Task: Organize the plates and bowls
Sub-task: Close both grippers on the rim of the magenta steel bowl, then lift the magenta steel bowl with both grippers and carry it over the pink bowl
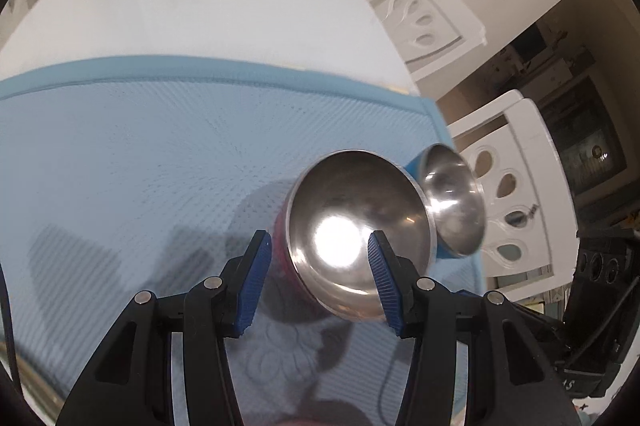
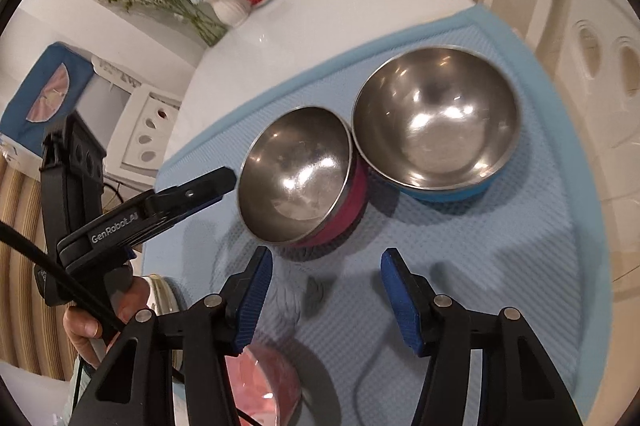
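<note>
Two steel-lined bowls sit rim to rim on the blue mat (image 2: 460, 266): a smaller red-sided bowl (image 2: 298, 174) and a larger blue-sided bowl (image 2: 436, 122). The right gripper (image 2: 326, 286) hangs spread and empty; the left gripper (image 1: 318, 262) stands spread astride the red-sided bowl's rim.

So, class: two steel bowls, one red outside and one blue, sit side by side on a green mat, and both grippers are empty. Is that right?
Not quite: the mat is light blue, not green, as the right wrist view shows. The red bowl and blue bowl do sit side by side, and the left gripper and right gripper are empty.
</note>
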